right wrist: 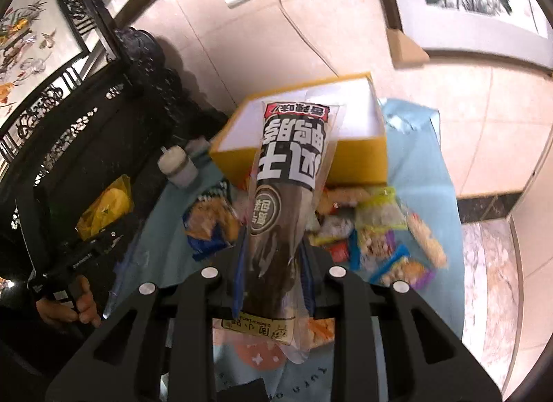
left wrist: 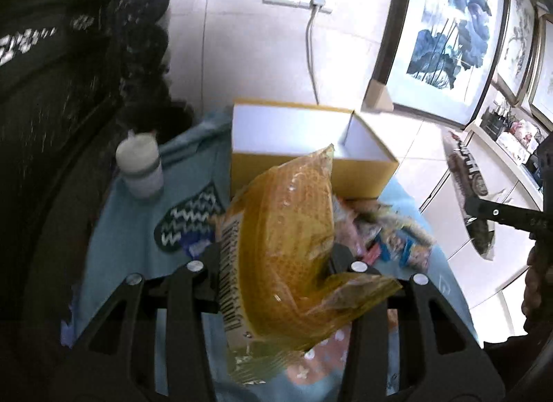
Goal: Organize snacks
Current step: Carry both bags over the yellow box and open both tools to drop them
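A: Both grippers are loaded here. The left gripper (left wrist: 276, 263) has its fingers clamped on a yellow snack bag (left wrist: 287, 246), held clear above the blue cloth (left wrist: 138, 229) on the table

B: And the right gripper (right wrist: 273, 270) is pinched tight on a long dark sausage pack (right wrist: 287, 187), which hangs out in front of it, over the loose snack pile (right wrist: 380, 229) in the middle of the cloth

A: The target looks like the yellow box (left wrist: 300, 139), open and empty, sitting at the far edge of the table near the wall. A white cup (left wrist: 140, 168) stands at the far left corner, well apart from the box

B: So, 2 packs, 1 box. My read: go in 1 at a time, or the grippers crowd each other over the opening

A: Agreed. The long pack wants to lie along the box's length, low end in first, so it doesn't catch the near wall

B: And the yellow bag is soft and crumpled in the grip, so release only once it's well inside the rim, or it may flop out
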